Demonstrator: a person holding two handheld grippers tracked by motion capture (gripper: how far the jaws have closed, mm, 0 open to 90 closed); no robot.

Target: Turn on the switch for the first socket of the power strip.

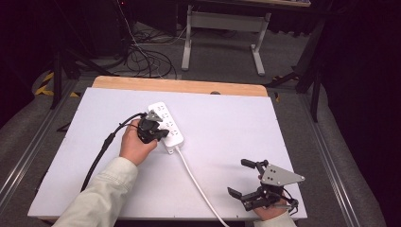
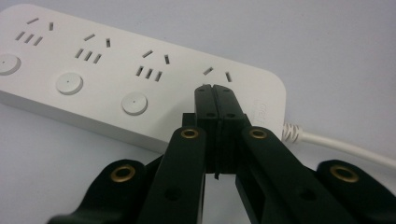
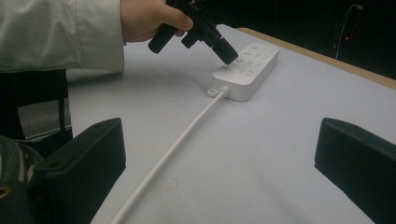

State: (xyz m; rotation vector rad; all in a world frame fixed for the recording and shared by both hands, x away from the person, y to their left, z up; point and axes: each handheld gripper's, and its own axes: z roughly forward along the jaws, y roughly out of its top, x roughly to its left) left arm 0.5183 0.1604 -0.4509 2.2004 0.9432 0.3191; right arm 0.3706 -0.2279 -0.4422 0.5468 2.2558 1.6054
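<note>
- The white power strip point(image 1: 166, 124) lies flat on the grey table point(image 1: 227, 123), left of centre, and its white cord point(image 1: 198, 187) runs from its near end toward your edge of the table.
- Your left gripper point(image 2: 215, 91) has its jaws clenched together with nothing between them, and the tips are at the top of the strip's near end, just below the last socket. It looks like you're going for that socket's round switch button.
- Expect a stiff, hard plastic body, light enough to skid on the smooth table if you push at an angle. Press straight down. If you must hold it, grip it across the long sides, not by the cord.
- The cord is limp and will not steady anything.
- Your right gripper point(image 1: 250, 182) is released, jaws wide and empty, near the right front corner, well apart from the strip.
- The closed jaws cover the nearest button, so you cannot tell whether the tips touch it yet, nor how any switch is set.
</note>
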